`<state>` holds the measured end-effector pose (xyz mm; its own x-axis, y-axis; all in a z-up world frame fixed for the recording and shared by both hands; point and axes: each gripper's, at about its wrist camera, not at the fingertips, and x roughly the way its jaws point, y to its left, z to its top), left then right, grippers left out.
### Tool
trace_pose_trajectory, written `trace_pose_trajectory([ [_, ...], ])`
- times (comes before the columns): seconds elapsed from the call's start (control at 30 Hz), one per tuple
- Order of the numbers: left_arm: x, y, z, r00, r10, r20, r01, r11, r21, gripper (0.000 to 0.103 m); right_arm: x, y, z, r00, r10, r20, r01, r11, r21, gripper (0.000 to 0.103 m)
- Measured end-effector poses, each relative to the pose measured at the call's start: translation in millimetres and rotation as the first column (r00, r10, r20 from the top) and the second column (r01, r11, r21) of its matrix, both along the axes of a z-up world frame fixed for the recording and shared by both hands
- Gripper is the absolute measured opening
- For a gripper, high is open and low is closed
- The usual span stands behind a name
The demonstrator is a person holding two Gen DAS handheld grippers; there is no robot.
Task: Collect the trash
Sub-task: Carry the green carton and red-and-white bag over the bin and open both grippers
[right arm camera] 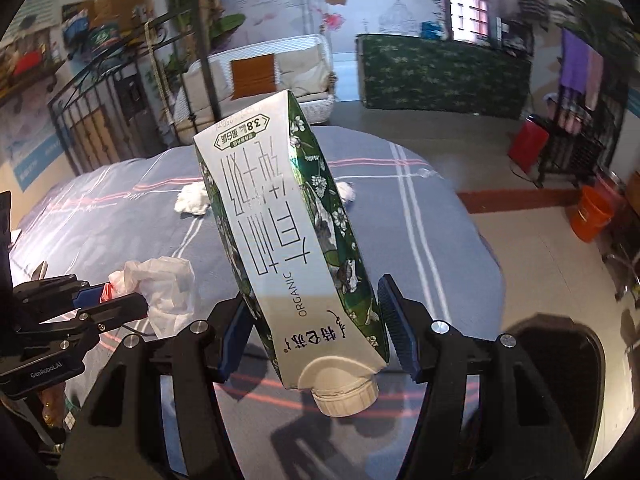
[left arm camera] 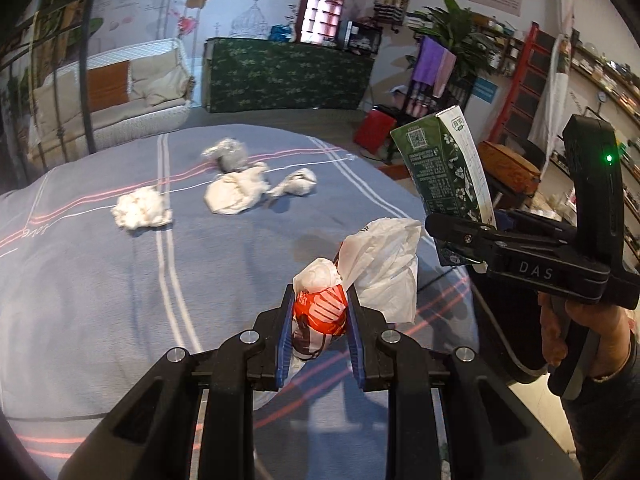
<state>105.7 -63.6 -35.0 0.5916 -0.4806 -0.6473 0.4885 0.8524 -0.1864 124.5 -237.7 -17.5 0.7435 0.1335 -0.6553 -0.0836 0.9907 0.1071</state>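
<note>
Both claws point forward and downward over a bed covered in a blue-grey sheet (left arm camera: pixel 100 280) with pink and white stripes. The left claw (left arm camera: pixel 320 316) is nearly closed, pinching a crumpled red-and-white wrapper (left arm camera: pixel 320 308) with a white plastic bag (left arm camera: pixel 384 268) bunched against it, above the near part of the bed. The right claw (right arm camera: pixel 316 320), held by a hand (left arm camera: pixel 580 332) at the bed's right edge, stands about half open, clamped on one green-and-white milk carton (right arm camera: pixel 280 216), upside down with its white cap (right arm camera: pixel 346 394) nearest the camera.

Four crumpled pieces lie on the bed toward its far edge: three white paper wads (left arm camera: pixel 142 210) (left arm camera: pixel 236 192) (left arm camera: pixel 296 184) and one silvery-grey lump (left arm camera: pixel 230 154) touching the middle wad.

Beyond the bed are a white wicker sofa (left arm camera: pixel 132 96) with an orange cushion, a counter draped in green patterned cloth (left arm camera: pixel 288 76), a red stool (left arm camera: pixel 374 126), an orange bucket (right arm camera: pixel 592 212) and a leafy plant (left arm camera: pixel 460 36).
</note>
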Motion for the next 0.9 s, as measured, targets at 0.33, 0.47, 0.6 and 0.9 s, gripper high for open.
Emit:
trace_pose_trajectory([
  [0.33,-22,-72,6,0.986,-0.163,0.02,0.163,0.986,-0.015,0.024,-60,-74,-10,0.978,-0.208,-0.028,0.209,0.978,0.011,0.061],
  [0.47,-30,-99,6,0.975,-0.222,0.028,0.223,0.975,-0.016,0.024,-81,-108,-19,0.953,-0.296,-0.06,0.297,0.955,0.011,0.061],
  [0.6,-39,-125,6,0.96,-0.279,0.037,0.28,0.96,-0.008,0.024,-96,-139,-37,0.925,-0.361,-0.123,0.362,0.932,-0.013,0.061],
  [0.9,-55,-164,-2,0.932,-0.361,0.022,0.36,0.933,0.018,0.023,-92,-196,-104,0.817,-0.445,-0.367,0.462,0.886,-0.047,0.061],
])
